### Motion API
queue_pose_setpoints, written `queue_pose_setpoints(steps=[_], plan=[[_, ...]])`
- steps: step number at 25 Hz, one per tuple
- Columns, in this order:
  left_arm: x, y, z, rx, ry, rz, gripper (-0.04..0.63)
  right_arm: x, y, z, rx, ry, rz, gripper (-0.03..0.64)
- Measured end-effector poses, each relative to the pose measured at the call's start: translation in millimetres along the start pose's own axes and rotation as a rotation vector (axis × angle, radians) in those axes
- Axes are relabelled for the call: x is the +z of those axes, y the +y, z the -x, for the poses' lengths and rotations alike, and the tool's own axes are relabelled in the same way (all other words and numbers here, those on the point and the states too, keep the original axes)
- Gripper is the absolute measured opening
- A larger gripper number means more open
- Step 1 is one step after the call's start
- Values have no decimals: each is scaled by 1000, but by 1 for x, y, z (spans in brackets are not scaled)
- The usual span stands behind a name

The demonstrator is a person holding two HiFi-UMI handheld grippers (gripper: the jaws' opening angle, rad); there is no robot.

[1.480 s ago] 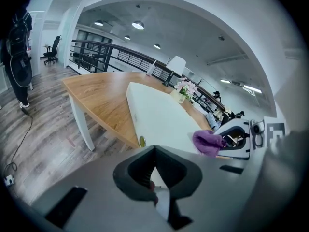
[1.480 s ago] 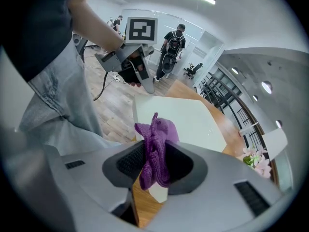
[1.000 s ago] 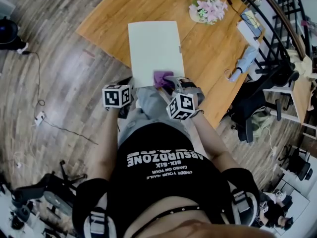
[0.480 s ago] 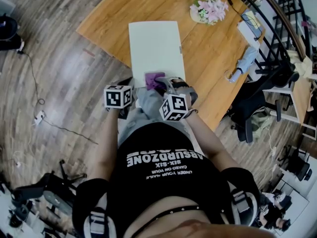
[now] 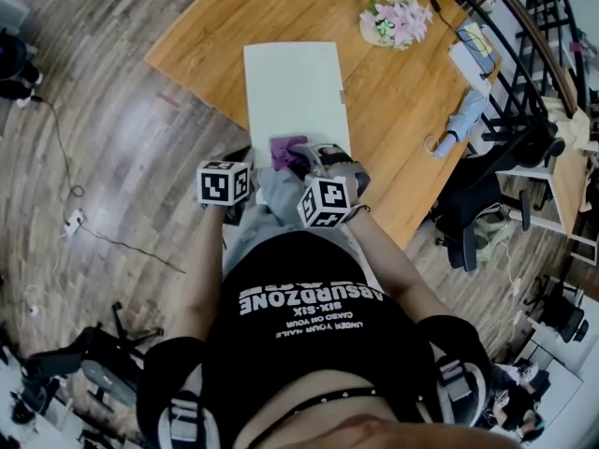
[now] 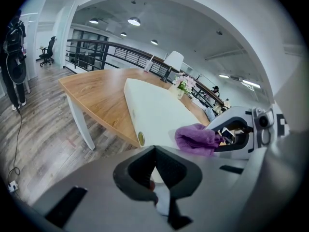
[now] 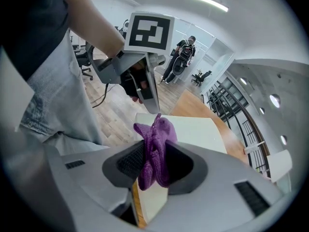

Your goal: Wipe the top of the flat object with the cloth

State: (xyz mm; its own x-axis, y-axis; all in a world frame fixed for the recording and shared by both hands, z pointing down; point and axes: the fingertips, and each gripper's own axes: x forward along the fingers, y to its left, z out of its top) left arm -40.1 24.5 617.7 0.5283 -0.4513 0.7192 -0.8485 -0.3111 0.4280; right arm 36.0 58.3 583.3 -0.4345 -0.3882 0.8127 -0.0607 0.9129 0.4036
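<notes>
Your right gripper (image 7: 153, 170) pinches the purple cloth (image 7: 159, 129) between its 2 jaws at the white board's (image 5: 294, 92) near edge. Your left gripper's (image 6: 155, 170) jaws are pressed together, empty, just beside that edge.

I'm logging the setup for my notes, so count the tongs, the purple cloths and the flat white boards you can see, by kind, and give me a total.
Tongs: 2 (left tongs, right tongs)
Purple cloth: 1
Flat white board: 1
Total: 4
</notes>
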Motion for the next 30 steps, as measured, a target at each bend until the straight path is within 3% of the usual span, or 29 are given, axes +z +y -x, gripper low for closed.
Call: queue_pose_setpoints(steps=[30], plan=[[56,13,-7,9,3,-112,15,1,-76,-37,-15,10,-2,133]])
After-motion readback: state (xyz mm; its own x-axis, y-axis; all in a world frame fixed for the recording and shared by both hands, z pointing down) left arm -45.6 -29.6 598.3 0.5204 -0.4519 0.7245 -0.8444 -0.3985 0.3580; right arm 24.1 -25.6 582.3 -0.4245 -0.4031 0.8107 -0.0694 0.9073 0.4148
